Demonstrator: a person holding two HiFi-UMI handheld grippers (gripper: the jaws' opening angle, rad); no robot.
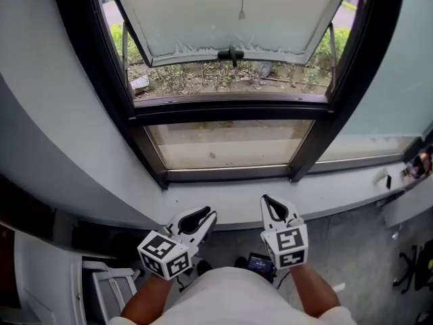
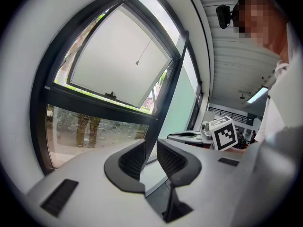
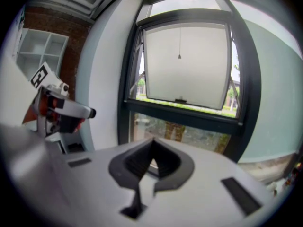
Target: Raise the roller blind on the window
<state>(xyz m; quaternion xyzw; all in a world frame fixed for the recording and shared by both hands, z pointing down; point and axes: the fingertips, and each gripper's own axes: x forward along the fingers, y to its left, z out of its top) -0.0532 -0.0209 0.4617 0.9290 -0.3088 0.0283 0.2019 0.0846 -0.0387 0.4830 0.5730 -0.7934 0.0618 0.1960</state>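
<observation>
From the head we look steeply down over the left claw (image 1: pixel 201 217) and the right claw (image 1: pixel 272 205), both low in the view, onto the window (image 1: pixel 223 110) close ahead. The left claw's camera looks along its jaws at that window, angled rightward, and catches the right claw at its right side. The right claw's camera faces the same window more squarely, with the left claw at its left edge.
</observation>
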